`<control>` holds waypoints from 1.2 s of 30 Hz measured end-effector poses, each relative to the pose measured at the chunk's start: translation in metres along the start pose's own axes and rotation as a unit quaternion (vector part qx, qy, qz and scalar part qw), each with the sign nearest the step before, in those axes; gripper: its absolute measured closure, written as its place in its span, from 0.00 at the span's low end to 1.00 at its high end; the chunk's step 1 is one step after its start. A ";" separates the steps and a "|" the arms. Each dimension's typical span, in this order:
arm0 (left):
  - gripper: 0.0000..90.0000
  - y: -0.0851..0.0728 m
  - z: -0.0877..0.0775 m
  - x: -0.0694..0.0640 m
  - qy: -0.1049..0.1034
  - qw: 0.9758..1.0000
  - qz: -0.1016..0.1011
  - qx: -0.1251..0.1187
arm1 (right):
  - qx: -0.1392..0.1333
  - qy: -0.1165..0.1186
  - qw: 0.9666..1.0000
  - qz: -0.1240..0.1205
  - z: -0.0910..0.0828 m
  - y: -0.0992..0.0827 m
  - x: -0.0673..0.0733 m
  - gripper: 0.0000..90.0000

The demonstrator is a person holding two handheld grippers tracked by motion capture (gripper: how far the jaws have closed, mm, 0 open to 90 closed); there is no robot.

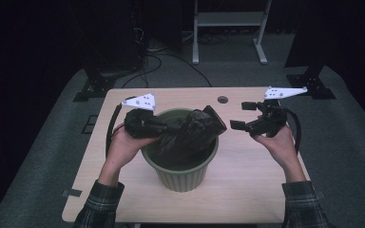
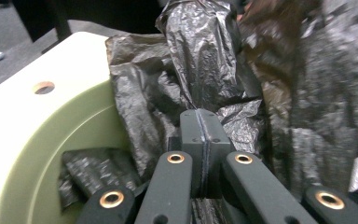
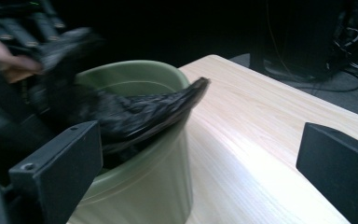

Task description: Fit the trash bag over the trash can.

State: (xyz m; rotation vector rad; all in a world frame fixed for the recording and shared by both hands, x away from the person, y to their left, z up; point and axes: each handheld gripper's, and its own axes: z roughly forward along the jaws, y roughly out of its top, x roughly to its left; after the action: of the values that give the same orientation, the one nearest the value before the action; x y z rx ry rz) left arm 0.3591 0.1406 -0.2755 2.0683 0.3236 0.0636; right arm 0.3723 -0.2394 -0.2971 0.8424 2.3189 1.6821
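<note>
Black crinkled bag [image 1: 195, 130], olive-green ribbed bin [image 1: 183, 175], pale wood-grain table [image 1: 247, 175], plaid sleeves [image 1: 100, 202]

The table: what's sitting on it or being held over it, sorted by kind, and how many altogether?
Green ribbed bins: 1
Black plastic bags, draped in the bin and pinched by the left gripper: 1
Hand-held grippers: 2, the left one and the right gripper, which has open, empty jaws
Total: 4
</note>
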 end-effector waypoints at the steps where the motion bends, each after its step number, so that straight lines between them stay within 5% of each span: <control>1: 1.00 -0.001 0.000 0.001 0.001 1.000 -0.001 0.001 | -0.003 0.003 1.000 -0.001 -0.001 0.000 0.002 0.00; 8: 1.00 -0.006 0.007 0.007 0.016 1.000 -0.014 0.008 | -0.018 0.036 0.999 -0.018 -0.003 0.001 0.023 0.01; 14: 1.00 -0.006 0.009 0.008 0.022 1.000 -0.015 0.009 | -0.026 0.066 0.997 -0.043 -0.002 0.003 0.038 0.17; 18: 1.00 -0.006 0.008 0.008 0.025 1.000 -0.015 0.007 | -0.027 0.083 0.994 -0.061 0.002 0.002 0.044 0.46; 19: 1.00 -0.006 0.008 0.008 0.025 1.000 -0.015 0.007 | -0.027 0.083 0.994 -0.061 0.002 0.002 0.044 0.46; 20: 1.00 -0.006 0.007 0.008 0.028 1.000 -0.015 0.005 | -0.028 0.085 0.994 -0.065 0.002 0.002 0.045 0.54; 21: 1.00 -0.006 0.006 0.008 0.028 0.999 -0.015 0.002 | -0.031 0.082 0.993 -0.077 0.002 0.001 0.048 0.73; 25: 1.00 -0.007 0.001 0.008 0.033 0.999 -0.019 -0.002 | -0.025 0.083 0.992 -0.094 0.002 -0.001 0.051 1.00; 36: 1.00 -0.027 -0.034 0.010 0.064 0.997 -0.034 -0.027 | -0.012 0.059 0.994 -0.090 -0.007 -0.009 0.046 1.00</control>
State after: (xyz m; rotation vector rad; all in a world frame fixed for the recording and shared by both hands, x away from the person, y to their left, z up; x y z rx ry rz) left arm 0.3575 0.1844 -0.2823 2.0016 0.4667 0.1618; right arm 0.3281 -0.2227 -0.2937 0.5244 2.3639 1.7193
